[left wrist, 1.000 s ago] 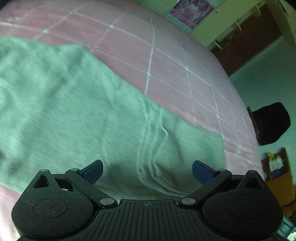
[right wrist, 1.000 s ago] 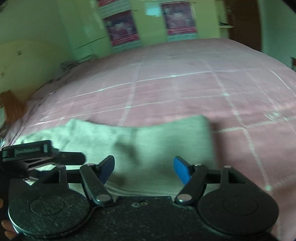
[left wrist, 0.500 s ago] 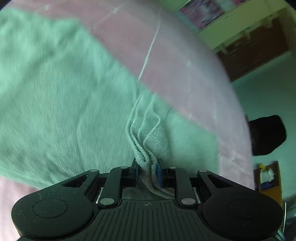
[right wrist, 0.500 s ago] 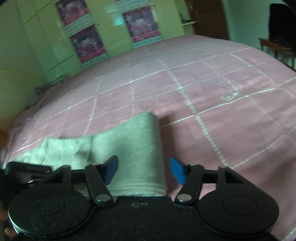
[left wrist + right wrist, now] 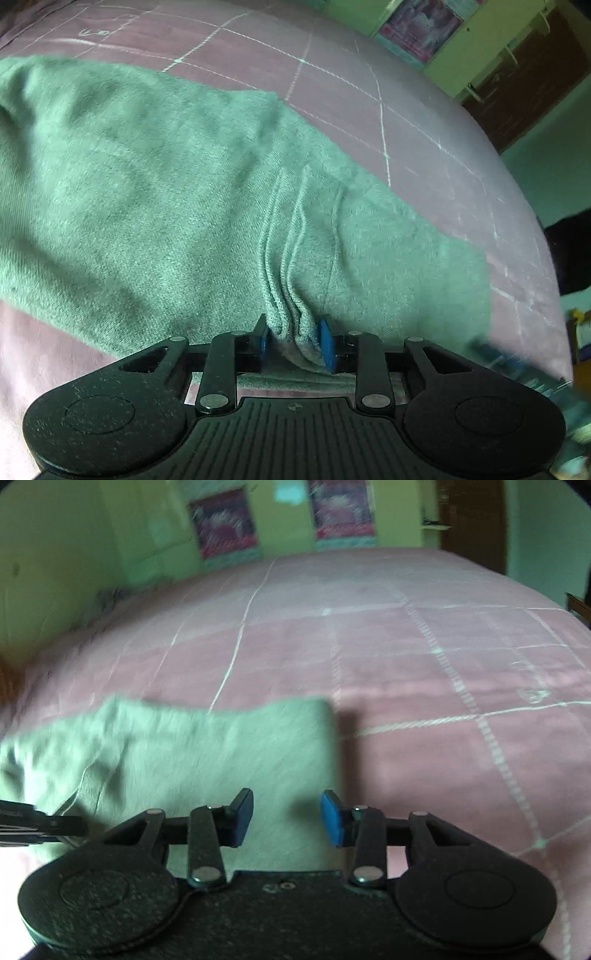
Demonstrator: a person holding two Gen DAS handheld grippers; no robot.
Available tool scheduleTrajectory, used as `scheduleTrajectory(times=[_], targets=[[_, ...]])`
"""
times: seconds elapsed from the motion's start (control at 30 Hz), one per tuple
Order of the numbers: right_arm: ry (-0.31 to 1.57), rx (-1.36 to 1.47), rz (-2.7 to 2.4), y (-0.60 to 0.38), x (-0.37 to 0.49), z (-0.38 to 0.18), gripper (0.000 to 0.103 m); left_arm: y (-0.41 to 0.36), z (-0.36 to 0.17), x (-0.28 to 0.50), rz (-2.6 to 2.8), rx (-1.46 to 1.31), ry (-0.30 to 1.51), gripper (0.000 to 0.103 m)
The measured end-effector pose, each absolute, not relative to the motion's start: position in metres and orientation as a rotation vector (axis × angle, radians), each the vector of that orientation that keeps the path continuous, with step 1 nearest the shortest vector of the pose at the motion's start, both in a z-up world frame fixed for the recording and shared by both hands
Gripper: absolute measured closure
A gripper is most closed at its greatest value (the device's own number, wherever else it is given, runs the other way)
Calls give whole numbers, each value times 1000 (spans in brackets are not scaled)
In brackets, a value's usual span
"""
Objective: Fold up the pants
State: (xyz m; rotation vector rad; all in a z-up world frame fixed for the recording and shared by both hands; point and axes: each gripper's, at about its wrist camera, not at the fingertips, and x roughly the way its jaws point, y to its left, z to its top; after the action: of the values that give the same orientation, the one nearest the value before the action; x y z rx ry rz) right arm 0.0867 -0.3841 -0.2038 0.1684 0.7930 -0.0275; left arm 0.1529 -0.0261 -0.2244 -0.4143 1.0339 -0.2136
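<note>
1. Pants first: the pale green, soft knit pants (image 5: 155,206) are lying spread across the pink quilted bedspread with white grid stitching (image 5: 369,66), and everything below is placed relative to them.
2. Big change: a second ago the left gripper (image 5: 293,341) was spread wide over flat cloth. Now its blue pads are pinching a bunched ridge of the pants' near edge, though the jaws have eased apart slightly in the last half second. Cloth is definitely between them, wrinkling up away from the grip.
3. The right gripper (image 5: 286,818) is hovering over the pants' right-hand end, near the corner. Its jaws have been closing, but they're gaping, with cloth below and nothing pinched.
4. So I'm guessing one side is grabbed and the other is about to be, then the fold lift can start.
</note>
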Motion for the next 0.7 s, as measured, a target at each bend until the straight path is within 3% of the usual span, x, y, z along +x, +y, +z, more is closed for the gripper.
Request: scheduleTrajectory(times=[0.13, 0.27, 0.47, 0.6, 0.7], targets=[[893, 37, -1, -369, 95, -223, 63, -18, -191, 141, -173, -351, 929, 66], [832, 45, 6, -369, 101, -201, 62, -39, -172, 159, -225, -267, 892, 49], [818, -2, -37, -350, 150, -195, 60, -95, -194, 205, -276, -170, 976, 48], [941, -37, -54, -354, 174, -228, 58, -98, -213, 209, -256, -116, 978, 48], [928, -36, -48, -357, 172, -232, 57, -109, -210, 208, -260, -38, 978, 48]])
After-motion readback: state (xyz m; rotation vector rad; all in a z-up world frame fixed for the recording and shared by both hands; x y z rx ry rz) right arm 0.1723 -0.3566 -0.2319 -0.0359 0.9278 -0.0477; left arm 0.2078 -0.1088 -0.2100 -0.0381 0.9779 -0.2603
